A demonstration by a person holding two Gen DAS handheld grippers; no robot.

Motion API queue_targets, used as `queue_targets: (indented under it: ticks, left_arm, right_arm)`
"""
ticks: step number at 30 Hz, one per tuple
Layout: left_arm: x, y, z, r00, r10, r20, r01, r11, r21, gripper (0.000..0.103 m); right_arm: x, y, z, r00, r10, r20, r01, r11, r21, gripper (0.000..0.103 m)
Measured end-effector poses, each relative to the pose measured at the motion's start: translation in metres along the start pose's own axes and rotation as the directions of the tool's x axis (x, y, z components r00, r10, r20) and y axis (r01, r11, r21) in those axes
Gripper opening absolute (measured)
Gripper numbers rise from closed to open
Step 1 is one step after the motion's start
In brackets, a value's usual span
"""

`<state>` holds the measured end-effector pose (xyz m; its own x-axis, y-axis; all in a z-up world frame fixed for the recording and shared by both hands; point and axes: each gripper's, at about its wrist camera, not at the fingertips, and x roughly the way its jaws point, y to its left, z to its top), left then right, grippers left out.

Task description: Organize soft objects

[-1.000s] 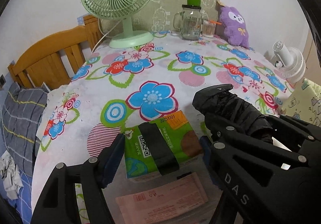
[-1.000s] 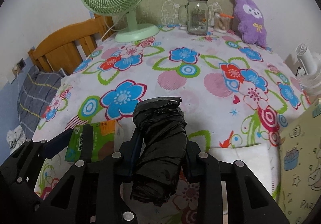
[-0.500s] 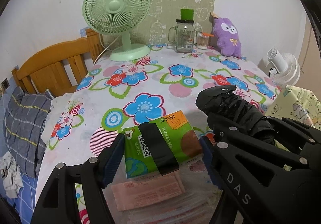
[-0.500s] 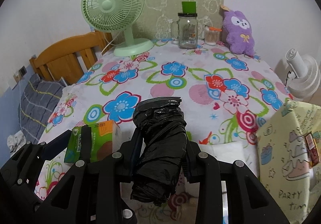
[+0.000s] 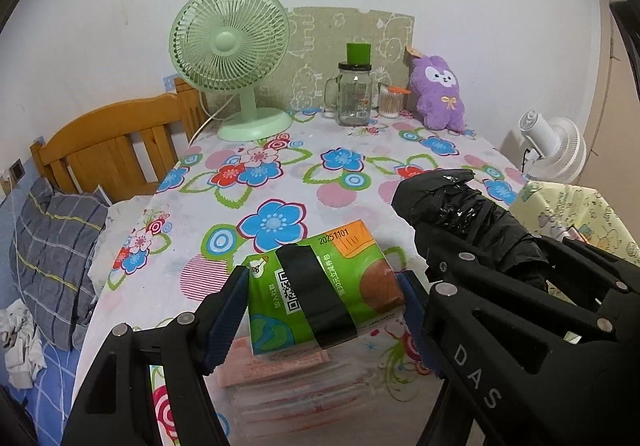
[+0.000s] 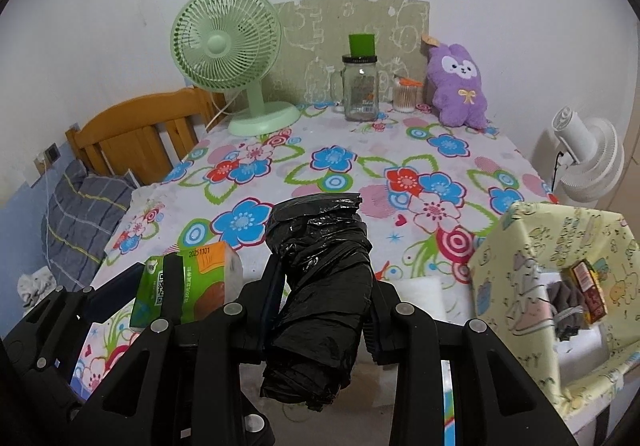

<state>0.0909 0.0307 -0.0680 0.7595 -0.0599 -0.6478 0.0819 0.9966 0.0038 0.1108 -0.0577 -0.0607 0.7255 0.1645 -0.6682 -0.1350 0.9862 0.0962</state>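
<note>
My left gripper (image 5: 324, 288) is shut on a green tissue pack (image 5: 320, 290) with a black band and holds it above the near edge of the flowered table (image 5: 280, 174). The pack also shows in the right wrist view (image 6: 188, 286). My right gripper (image 6: 322, 300) is shut on a roll of black plastic bags (image 6: 320, 286), held above the table to the right of the left one; the roll also shows in the left wrist view (image 5: 464, 214). A pink packet (image 5: 280, 362) lies on the table under the tissue pack.
A yellow patterned storage box (image 6: 560, 286) with items inside stands at the right. At the back stand a green fan (image 6: 228, 46), a glass jar (image 6: 360, 86), a cotton swab cup (image 6: 406, 98) and a purple plush toy (image 6: 460, 86). A white fan (image 6: 588, 158) and a wooden bed frame (image 6: 136, 134) flank the table.
Both grippers have risen and drawn back from the table with their loads. The yellow box has come into view at the right.
</note>
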Motion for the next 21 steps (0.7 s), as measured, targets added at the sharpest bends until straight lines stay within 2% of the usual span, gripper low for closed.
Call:
queue_targets:
  ticks: [21]
  left_arm:
    - [-0.044,-0.058,0.009,0.996,-0.044,0.083,0.043,0.999,0.016,0.076]
  right_arm:
    - [-0.064,-0.046,0.003,0.996,-0.050,0.079,0.051,0.999,-0.006,0.038]
